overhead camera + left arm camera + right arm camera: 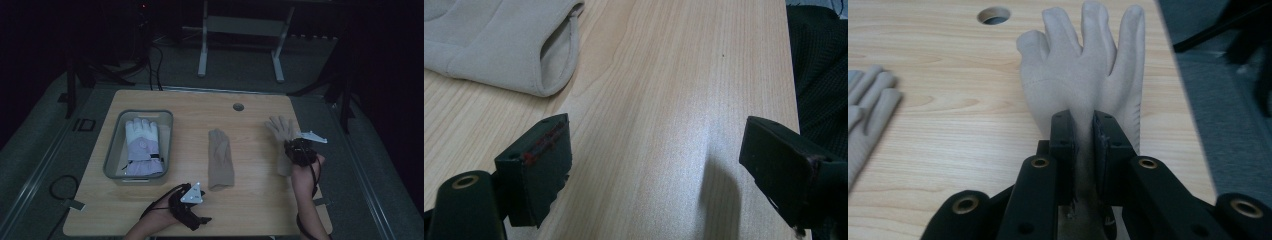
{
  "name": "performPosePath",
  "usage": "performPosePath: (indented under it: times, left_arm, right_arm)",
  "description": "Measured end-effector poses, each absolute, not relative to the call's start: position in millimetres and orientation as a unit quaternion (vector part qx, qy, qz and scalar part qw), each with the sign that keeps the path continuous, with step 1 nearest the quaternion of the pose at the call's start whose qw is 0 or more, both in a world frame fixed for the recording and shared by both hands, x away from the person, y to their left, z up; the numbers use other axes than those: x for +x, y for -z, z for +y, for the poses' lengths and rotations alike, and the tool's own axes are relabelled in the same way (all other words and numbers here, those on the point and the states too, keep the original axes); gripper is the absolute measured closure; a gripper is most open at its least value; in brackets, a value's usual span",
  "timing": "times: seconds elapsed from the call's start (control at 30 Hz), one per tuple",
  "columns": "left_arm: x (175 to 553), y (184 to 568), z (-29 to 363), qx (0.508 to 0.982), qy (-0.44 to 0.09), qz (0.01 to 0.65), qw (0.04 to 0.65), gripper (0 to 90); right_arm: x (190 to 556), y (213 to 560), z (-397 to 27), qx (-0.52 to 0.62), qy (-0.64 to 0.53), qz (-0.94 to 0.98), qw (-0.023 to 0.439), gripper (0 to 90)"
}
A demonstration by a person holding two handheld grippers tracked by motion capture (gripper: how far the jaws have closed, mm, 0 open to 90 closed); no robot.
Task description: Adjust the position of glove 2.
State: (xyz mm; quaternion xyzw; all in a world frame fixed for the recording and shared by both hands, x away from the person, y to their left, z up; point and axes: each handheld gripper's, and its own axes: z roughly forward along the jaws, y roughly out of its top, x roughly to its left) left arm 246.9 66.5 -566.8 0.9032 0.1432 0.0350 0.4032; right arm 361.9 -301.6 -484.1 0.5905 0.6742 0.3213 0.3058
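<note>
at the near edge of the wooden bench (pixel 260 210), a bit left of the middle, the left tongs (pixel 197 220) rest low with their jaws wide apart and nothing between them. in the left gripper view the bare wood lies between the two black jaws. a little farther off, in the middle of the bench, a tan glove (pixel 220 157) lies flat with its fingers pointing far. on the right side the right tongs (pixel 1083 131) are pinched tight on the cuff of a second tan glove (pixel 1083 70), whose fingers spread toward the far edge. on the left a grey bin (pixel 113 150) holds a white and purple glove (pixel 142 146). near the far edge is a small round hole (pixel 238 107).
</note>
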Motion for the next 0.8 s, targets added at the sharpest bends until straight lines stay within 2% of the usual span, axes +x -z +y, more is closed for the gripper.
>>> performPosePath:
  times: [0.07,0.17,0.4,0.6,0.8]
  left_arm:
    - [247,567,67,0.905,-0.036,0.139,0.400,13.9]
    - [247,567,67,0.906,-0.036,0.138,0.399,13.9]
    - [247,567,66,0.907,-0.035,0.137,0.396,13.9]
    - [247,567,67,0.907,-0.032,0.138,0.398,13.9]
    - [247,567,66,0.906,-0.031,0.137,0.398,13.9]
  right_arm:
    - [354,488,-301,0.593,-0.312,0.671,0.318,80.6]
    - [346,501,-303,0.607,-0.302,0.667,0.310,80.6]
    - [348,540,-306,0.621,-0.278,0.691,0.244,78.0]
    - [349,546,-300,0.597,-0.274,0.715,0.237,62.0]
    - [349,536,-305,0.578,-0.290,0.724,0.238,55.6]
